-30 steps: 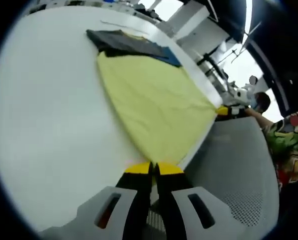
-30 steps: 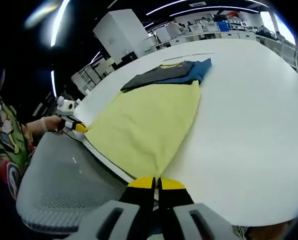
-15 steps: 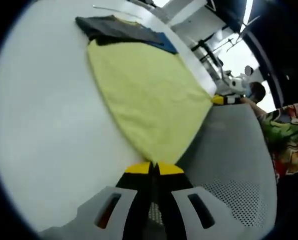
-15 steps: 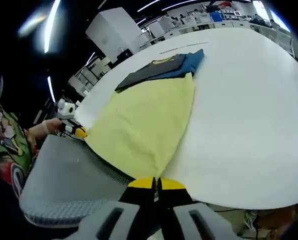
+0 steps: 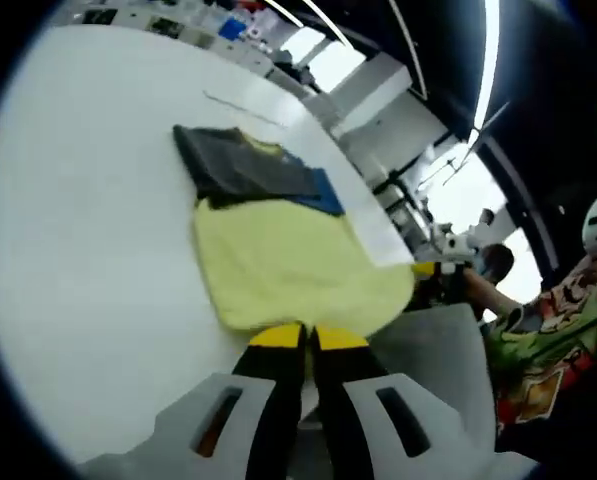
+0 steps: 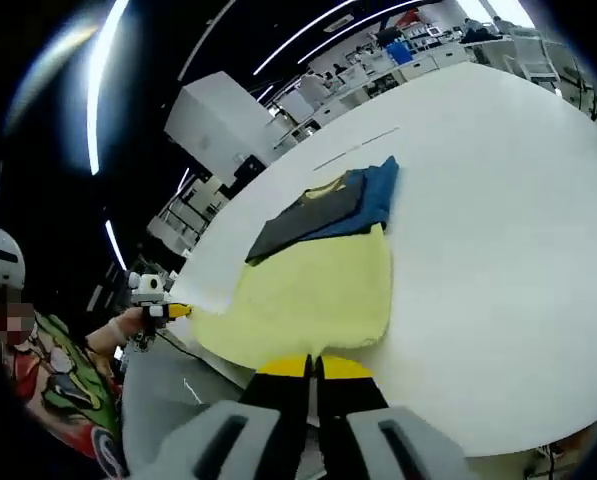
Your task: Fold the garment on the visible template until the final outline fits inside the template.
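A yellow garment lies spread on the white table. Its far end meets a dark grey and blue cloth lying flat. My left gripper is shut on one near corner of the yellow garment, which is lifted off the table. My right gripper is shut on the other near corner. In the left gripper view the right gripper shows at the garment's right corner. The right gripper view catches the left gripper at the left corner.
A grey mesh chair back stands at the table's near edge below the garment. A person in a patterned shirt is beside it. A thin dark line lies on the table beyond the cloths. Desks and white cabinets stand farther off.
Both grippers have risen with the garment's near edge. That edge has come off the table's rim and moved toward the dark cloth, so the yellow area looks shorter. Both stayed shut.
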